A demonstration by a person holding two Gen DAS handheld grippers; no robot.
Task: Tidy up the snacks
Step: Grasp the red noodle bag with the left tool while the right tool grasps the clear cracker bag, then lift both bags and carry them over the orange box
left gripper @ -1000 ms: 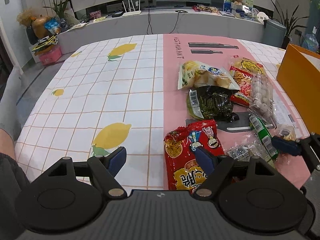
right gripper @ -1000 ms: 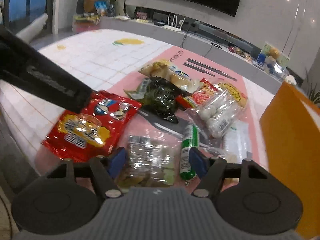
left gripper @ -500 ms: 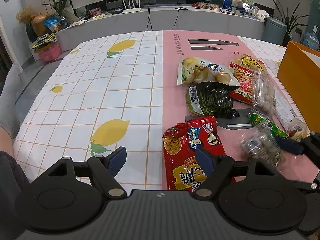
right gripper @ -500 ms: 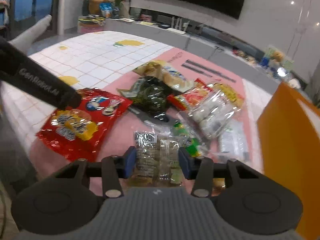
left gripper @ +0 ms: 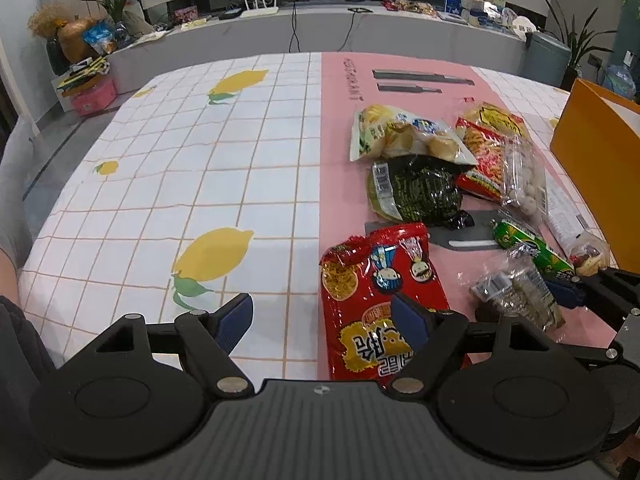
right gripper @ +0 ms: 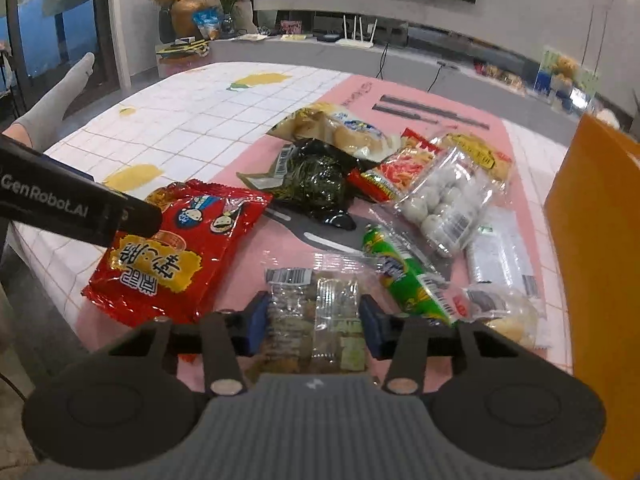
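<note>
Right gripper (right gripper: 313, 325) fingers have just closed, pinching a clear snack packet (right gripper: 314, 312) above the worktop (left gripper: 200, 184). Left gripper (left gripper: 323, 317) fingers spread wide, empty, over the red noodle bag (left gripper: 376, 300).

Left wrist camera: mounted behind the left gripper (left gripper: 322, 322), looking forward and steeply down over the near table edge. It faces the lemon-print tablecloth (left gripper: 200, 184) and the far media shelf (left gripper: 360, 36), with the snacks to its right.

Right wrist camera: mounted behind the right gripper (right gripper: 314, 320), also angled down, set closer to the snack pile and facing it directly.

Shared field: the red snack bag (left gripper: 380, 300) (right gripper: 176, 248), the green snack stick (left gripper: 532, 250) (right gripper: 404, 276), the orange box (left gripper: 596, 168) (right gripper: 596, 240). Each view also catches the other gripper.
</note>
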